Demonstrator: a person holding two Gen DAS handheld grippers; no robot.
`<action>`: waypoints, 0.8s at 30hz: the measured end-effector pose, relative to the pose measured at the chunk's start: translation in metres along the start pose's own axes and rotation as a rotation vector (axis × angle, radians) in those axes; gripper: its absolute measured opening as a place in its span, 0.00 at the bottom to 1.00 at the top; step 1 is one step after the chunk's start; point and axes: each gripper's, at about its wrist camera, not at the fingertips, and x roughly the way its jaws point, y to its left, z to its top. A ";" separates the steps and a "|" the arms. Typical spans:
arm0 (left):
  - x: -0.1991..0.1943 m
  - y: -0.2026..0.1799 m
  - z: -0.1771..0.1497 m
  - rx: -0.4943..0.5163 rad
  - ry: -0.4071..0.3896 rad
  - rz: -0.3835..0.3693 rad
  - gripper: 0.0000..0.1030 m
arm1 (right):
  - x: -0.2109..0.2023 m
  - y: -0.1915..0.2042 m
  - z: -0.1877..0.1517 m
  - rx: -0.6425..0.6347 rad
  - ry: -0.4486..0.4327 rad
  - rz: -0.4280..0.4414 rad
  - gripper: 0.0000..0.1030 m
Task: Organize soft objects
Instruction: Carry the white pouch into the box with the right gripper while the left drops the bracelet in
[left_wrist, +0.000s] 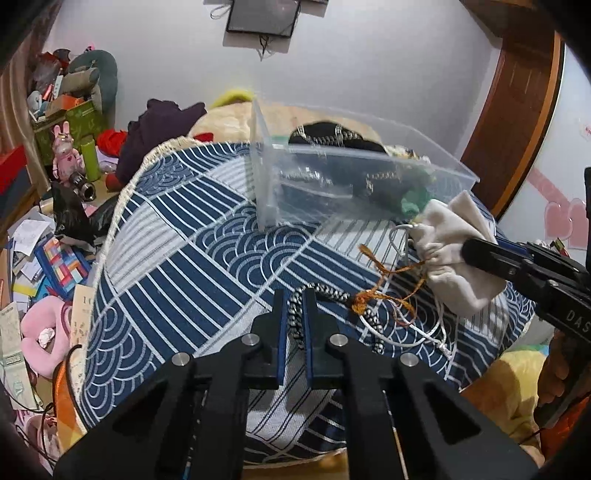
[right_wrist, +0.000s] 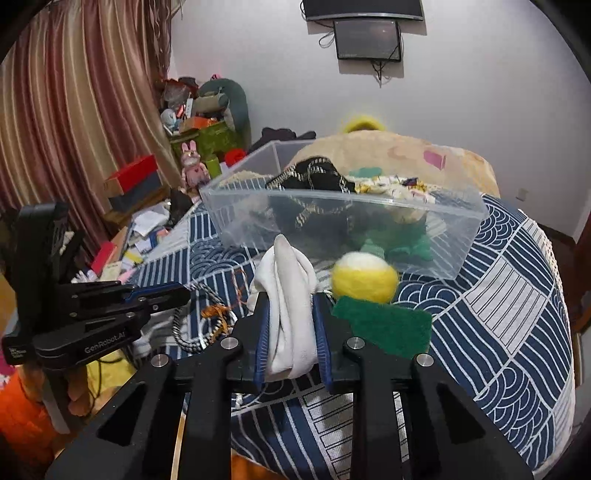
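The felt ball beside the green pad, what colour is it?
Felt ball: yellow with a white top; right wrist view shows it best.

Ball (right_wrist: 364, 277) and pad (right_wrist: 384, 325) lie before the bin (right_wrist: 343, 206).

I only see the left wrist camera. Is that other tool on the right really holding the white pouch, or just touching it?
Observer: Holding it. In the right wrist view the white drawstring pouch is pinched between the jaws of the right gripper.
Operator: My left gripper has the braided cord. Is there anything near the pouch that I can't see?
Observer: Yes, a yellow and white felt ball, slightly blurred, just right of the pouch and in front of the clear plastic bin.
Operator: Is that all?
Observer: No. A green felt pad lies flat on the blue patterned cloth, nearer than the ball and beside the right gripper.
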 end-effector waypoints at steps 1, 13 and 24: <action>-0.002 0.000 0.001 -0.003 -0.009 0.001 0.06 | -0.004 0.000 0.001 0.003 -0.011 0.001 0.20; 0.001 -0.004 0.009 0.039 0.022 -0.005 0.10 | -0.037 -0.010 0.013 0.047 -0.116 -0.024 0.20; 0.029 -0.005 0.003 0.047 0.077 -0.006 0.23 | -0.050 -0.022 0.018 0.083 -0.155 -0.045 0.20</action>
